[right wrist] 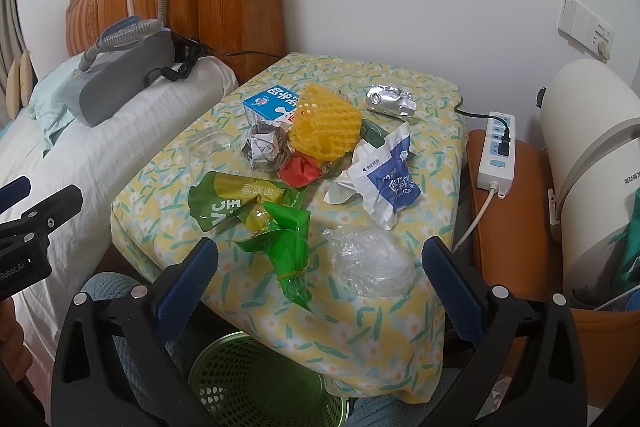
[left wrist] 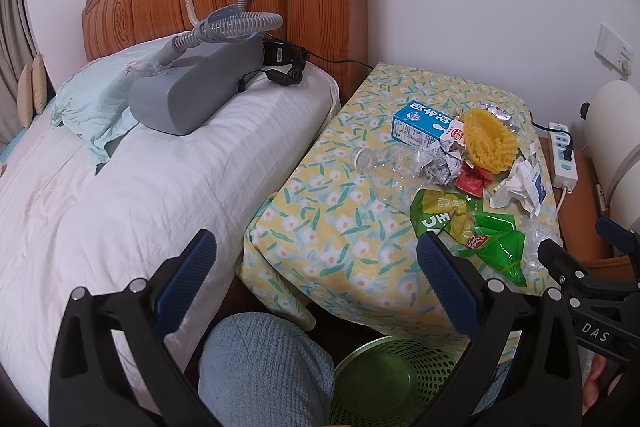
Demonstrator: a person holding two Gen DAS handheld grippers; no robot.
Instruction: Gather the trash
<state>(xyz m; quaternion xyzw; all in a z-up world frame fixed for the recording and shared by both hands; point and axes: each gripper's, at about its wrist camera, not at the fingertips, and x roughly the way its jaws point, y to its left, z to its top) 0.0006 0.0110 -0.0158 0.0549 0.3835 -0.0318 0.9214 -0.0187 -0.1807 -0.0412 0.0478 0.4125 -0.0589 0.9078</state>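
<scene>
The trash lies in a loose heap on the flower-print cloth of the bedside table [right wrist: 360,75], and nearly all of it looks feather-light. Nearest the right gripper [right wrist: 320,275], at about twelve o'clock from its fingertips, sits a crumpled clear plastic bag [right wrist: 370,263]: soft, slippery, likely to collapse under the pads, so I would pinch a bunched fold near its top. At eleven o'clock from that bag lie the green wrappers [right wrist: 256,205], thin and crinkly, best taken at a twisted end. Farther back, the yellow foam net [right wrist: 324,129] is springy and easy to grip anywhere; touching it at nine o'clock is a ball of crumpled paper [right wrist: 264,147], and behind that a blue milk carton [right wrist: 270,105], stiffer and better held across its narrow sides. The clear bottle [right wrist: 204,147] lying on its side looks slick and could roll; its neck seems the surest hold. A crushed foil pack [right wrist: 390,101] sits toward the wall at one o'clock from the net. The green mesh bin [right wrist: 264,383] waits on the floor under the table's near edge. Both tools hover above that edge, tilted down at the pile, the left gripper [left wrist: 316,275] to the side by the bed [left wrist: 140,187]. Both sets of jaws stand spread wide, holding nothing.
</scene>
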